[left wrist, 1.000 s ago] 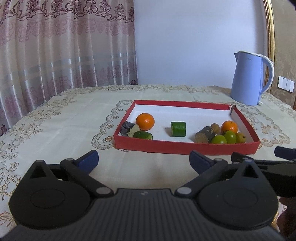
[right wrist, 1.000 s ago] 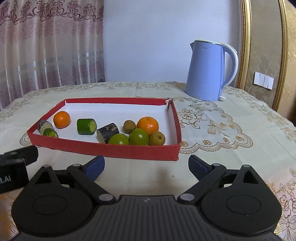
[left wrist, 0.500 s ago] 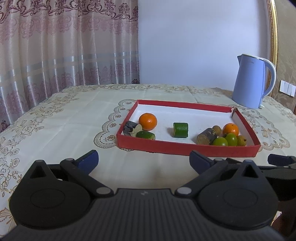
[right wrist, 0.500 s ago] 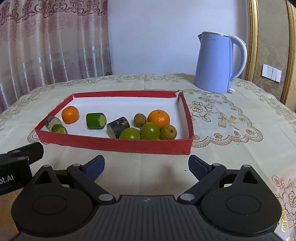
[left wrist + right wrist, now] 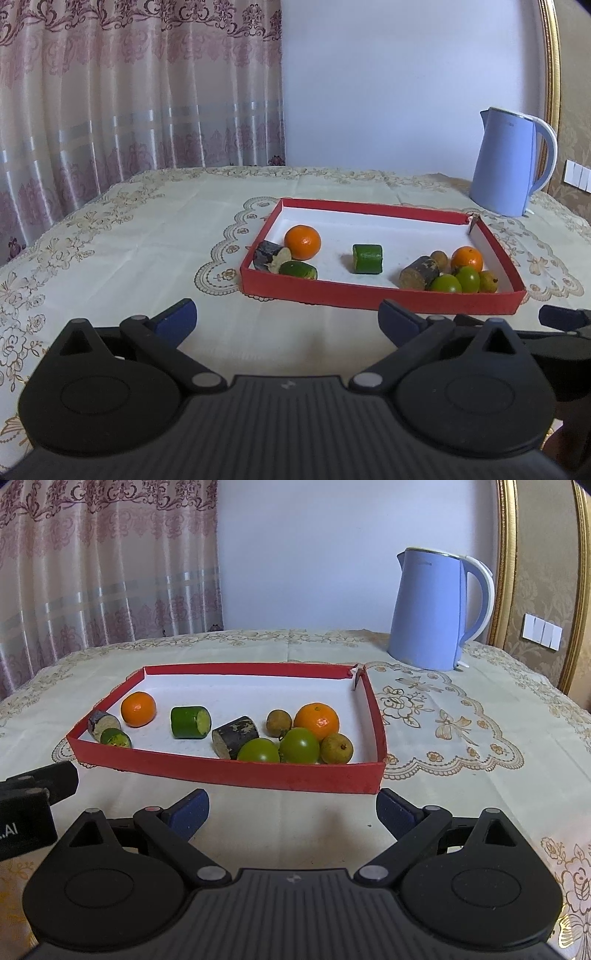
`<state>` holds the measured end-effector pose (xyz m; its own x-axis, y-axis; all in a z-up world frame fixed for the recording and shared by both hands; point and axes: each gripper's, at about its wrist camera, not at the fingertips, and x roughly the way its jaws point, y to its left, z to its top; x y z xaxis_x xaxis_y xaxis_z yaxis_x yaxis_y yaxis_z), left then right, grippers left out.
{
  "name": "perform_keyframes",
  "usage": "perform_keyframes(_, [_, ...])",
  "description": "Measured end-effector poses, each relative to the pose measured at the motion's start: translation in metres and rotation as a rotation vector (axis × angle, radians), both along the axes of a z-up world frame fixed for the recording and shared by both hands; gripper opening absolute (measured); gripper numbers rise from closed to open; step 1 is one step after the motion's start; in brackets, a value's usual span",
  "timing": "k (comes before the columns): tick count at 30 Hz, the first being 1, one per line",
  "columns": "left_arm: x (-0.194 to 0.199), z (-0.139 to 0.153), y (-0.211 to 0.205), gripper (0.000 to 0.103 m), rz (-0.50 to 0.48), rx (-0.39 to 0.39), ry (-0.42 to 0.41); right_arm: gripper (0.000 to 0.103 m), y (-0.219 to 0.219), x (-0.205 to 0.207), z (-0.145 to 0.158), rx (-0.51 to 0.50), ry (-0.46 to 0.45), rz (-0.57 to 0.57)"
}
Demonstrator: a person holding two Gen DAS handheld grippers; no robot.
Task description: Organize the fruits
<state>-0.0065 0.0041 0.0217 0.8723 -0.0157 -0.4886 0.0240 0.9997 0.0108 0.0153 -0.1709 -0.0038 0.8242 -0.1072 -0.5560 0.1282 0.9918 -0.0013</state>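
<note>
Two grippers side by side before the red tray (image 5: 236,771), left gripper (image 5: 286,321) and right gripper (image 5: 291,808) both spread wide and empty, fruits (image 5: 299,744) lying inside the tray, blue kettle (image 5: 428,609) behind.

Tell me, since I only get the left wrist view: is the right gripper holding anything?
Observer: No; the right gripper is open and empty, short of the red cardboard tray.
Operator: That small brown round fruit behind the dark cane stub, is it whole?
Observer: Yes, it shows whole here, beside the right-hand orange tangerine.
Operator: And the green cucumber chunk's right-hand end?
Observer: A pale cut face, turned toward the tray's right wall.
</note>
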Motion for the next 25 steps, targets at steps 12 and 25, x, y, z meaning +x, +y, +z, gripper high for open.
perform_keyframes(12, [-0.0004,-0.0019,-0.0055,0.103,-0.018,0.033,-0.006,0.098,0.0006,0.0004,-0.0008,0.003,0.002,0.004])
perform_keyframes(25, [-0.0002,-0.0033,-0.0058,0.103,-0.027,0.047,-0.02,0.098,0.0009,0.0022,-0.0026,0.006,0.005,0.005])
